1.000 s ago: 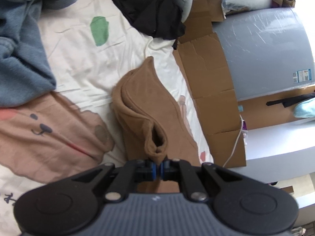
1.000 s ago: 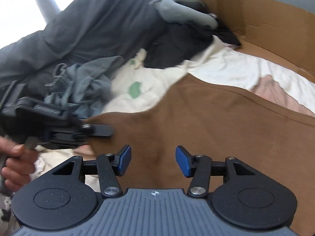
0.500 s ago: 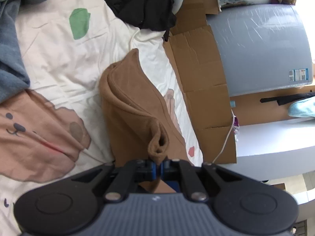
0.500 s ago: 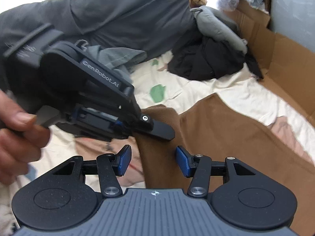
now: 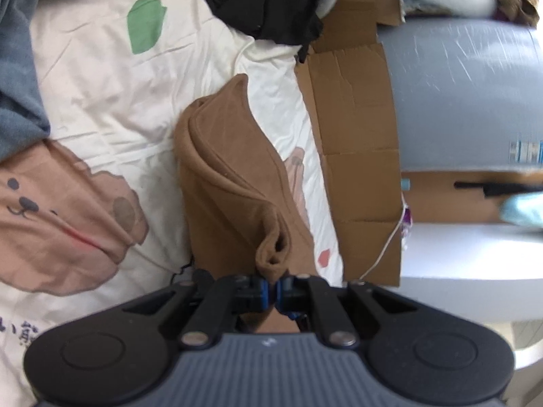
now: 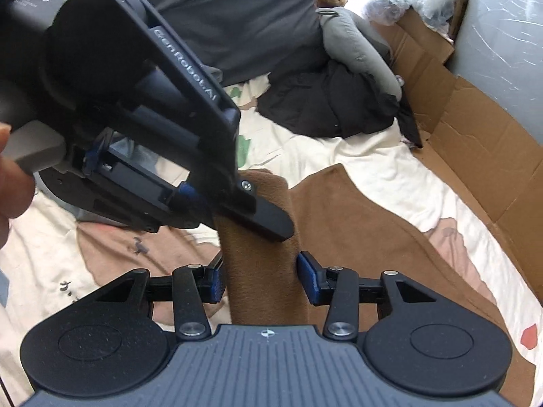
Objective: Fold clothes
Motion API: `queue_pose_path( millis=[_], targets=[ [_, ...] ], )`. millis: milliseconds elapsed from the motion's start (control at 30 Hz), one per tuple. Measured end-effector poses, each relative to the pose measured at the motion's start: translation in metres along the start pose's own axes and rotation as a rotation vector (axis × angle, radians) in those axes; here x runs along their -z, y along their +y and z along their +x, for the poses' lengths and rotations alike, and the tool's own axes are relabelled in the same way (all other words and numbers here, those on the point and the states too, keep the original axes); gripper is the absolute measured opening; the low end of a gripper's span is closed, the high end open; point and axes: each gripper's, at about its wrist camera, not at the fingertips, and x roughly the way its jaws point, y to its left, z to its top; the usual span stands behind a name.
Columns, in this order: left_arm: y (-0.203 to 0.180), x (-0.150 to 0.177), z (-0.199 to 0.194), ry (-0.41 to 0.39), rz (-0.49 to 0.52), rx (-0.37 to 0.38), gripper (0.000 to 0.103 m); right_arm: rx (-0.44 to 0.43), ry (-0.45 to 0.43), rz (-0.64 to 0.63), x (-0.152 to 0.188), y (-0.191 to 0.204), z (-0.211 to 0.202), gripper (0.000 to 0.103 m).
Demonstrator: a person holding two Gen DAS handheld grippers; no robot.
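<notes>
A brown fleece garment (image 5: 230,176) lies partly folded on the cream printed bedsheet (image 5: 101,78). My left gripper (image 5: 271,285) is shut on a bunched edge of it and lifts that edge off the bed. In the right wrist view the same brown garment (image 6: 356,224) spreads to the right, and a raised strip of it hangs between my right gripper's (image 6: 259,279) open blue pads (image 6: 307,279). The left gripper (image 6: 251,210) shows there close above, clamping the strip, with a hand at the left edge.
A black garment (image 6: 332,105) and a grey plush toy (image 6: 356,51) lie at the far end of the bed. Blue-grey clothes (image 5: 17,68) are heaped at left. Flattened cardboard (image 5: 356,125) and a grey panel (image 5: 468,95) border the right side.
My right gripper has moved in under the left one, so the lifted brown strip now sits between its open pads. The left gripper kept its hold and shifted slightly.
</notes>
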Motion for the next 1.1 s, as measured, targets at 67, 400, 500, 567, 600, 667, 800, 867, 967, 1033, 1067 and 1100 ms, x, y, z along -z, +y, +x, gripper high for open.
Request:
queue_pose_path(
  millis=[67, 400, 500, 567, 600, 667, 800, 867, 967, 1033, 1067, 1100],
  targets=[
    [-0.006, -0.003, 0.002, 0.011, 0.011, -0.010, 0.004, 0.005, 0.006, -0.024, -0.002, 0.003, 0.003, 0.050],
    [-0.026, -0.012, 0.005, 0.086, 0.010, -0.116, 0.004, 0.020, 0.077, -0.034, -0.007, 0.002, 0.012, 0.006],
    [-0.033, -0.010, -0.002, 0.095, -0.017, -0.135, 0.005, 0.014, 0.081, -0.013, -0.006, -0.001, 0.009, 0.006],
    [-0.042, -0.009, -0.010, 0.097, -0.005, -0.140, 0.006, 0.009, 0.084, 0.001, -0.006, -0.003, 0.006, 0.006],
    [-0.046, -0.009, -0.013, 0.097, 0.001, -0.142, 0.008, 0.007, 0.085, 0.008, -0.006, -0.004, 0.005, 0.006],
    [-0.057, -0.011, -0.023, 0.082, 0.024, -0.143, 0.012, 0.002, 0.084, 0.017, -0.008, -0.006, 0.002, 0.006],
    [-0.074, -0.023, -0.039, 0.028, 0.080, -0.193, 0.034, 0.000, 0.079, 0.058, -0.013, -0.016, -0.005, 0.006],
    [-0.081, -0.029, -0.046, 0.010, 0.099, -0.241, 0.043, 0.002, 0.074, 0.082, -0.015, -0.021, -0.008, 0.006],
    [-0.087, -0.036, -0.052, -0.010, 0.118, -0.279, 0.051, 0.001, 0.062, 0.089, -0.014, -0.029, -0.010, 0.006],
    [-0.091, -0.042, -0.053, -0.020, 0.132, -0.308, 0.055, -0.007, 0.058, 0.096, -0.011, -0.034, -0.011, 0.006],
    [-0.094, -0.046, -0.053, -0.027, 0.145, -0.324, 0.055, -0.014, 0.055, 0.109, -0.010, -0.037, -0.011, 0.006],
    [-0.096, -0.049, -0.054, -0.035, 0.154, -0.337, 0.057, -0.018, 0.051, 0.114, -0.009, -0.038, -0.012, 0.006]
  ],
)
